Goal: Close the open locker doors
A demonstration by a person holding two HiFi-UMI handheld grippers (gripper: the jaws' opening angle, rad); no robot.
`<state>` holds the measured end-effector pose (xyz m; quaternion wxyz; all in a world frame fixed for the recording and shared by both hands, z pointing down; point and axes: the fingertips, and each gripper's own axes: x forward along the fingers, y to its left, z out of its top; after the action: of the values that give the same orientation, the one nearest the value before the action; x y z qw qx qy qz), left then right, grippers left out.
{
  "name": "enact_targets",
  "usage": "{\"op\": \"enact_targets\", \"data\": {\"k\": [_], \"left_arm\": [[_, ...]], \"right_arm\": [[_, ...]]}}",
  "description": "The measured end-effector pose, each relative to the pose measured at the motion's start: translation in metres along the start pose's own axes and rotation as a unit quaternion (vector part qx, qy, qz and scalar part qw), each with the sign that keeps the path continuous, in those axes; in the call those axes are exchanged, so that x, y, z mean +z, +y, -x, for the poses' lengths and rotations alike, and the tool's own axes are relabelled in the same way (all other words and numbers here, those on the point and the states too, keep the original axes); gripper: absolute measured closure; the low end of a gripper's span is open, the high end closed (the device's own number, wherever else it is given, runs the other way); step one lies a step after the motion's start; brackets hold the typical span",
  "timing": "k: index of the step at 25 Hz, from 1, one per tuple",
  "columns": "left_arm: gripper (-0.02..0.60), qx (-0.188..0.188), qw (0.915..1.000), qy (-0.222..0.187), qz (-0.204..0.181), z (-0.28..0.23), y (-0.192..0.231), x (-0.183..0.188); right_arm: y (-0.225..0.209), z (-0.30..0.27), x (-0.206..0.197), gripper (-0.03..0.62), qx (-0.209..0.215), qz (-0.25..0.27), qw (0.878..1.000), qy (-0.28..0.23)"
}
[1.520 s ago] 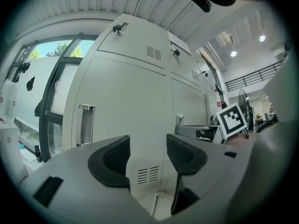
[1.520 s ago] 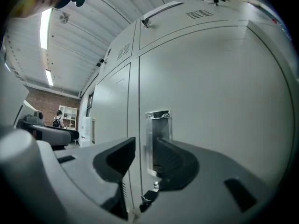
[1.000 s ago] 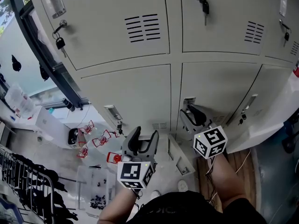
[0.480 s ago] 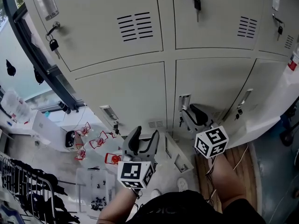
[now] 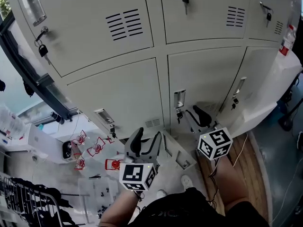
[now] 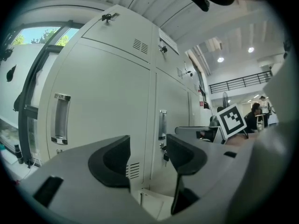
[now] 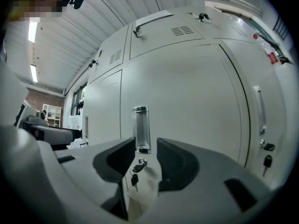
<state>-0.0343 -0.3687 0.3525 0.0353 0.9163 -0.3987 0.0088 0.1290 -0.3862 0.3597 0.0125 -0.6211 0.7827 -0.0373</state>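
1. Head view: the left gripper and right gripper are held level before the lower locker doors.
2. Both grippers' jaws stand spread, gripping nothing.
3. Right gripper view: a door handle and key appear beyond the gap.

We see a big window on the left w/ trees outside. Round ceiling lights glow – a brown wood floor strip lies by grey floor.

Bank of pale grey lockers ahead. Left gripper, jaws apart, near the lower-left door. Right gripper just right of the lower-middle door's handle, key beneath. Padlock far left.
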Motion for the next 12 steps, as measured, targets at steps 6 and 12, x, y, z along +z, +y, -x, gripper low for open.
{"op": "enact_targets", "data": {"k": [6,12], "left_arm": [[0.334,-0.049,0.9988,0.006,0.002,0.006,-0.011,-0.008],[0.334,-0.098,0.9950,0.020,0.004,0.017,-0.024,-0.024]], "right_arm": [[0.003,0.029,-0.008,0.465,-0.046,-0.003,0.999,0.003],[0.008,0.063,-0.025,0.465,-0.095,-0.013,0.995,0.009]]}}
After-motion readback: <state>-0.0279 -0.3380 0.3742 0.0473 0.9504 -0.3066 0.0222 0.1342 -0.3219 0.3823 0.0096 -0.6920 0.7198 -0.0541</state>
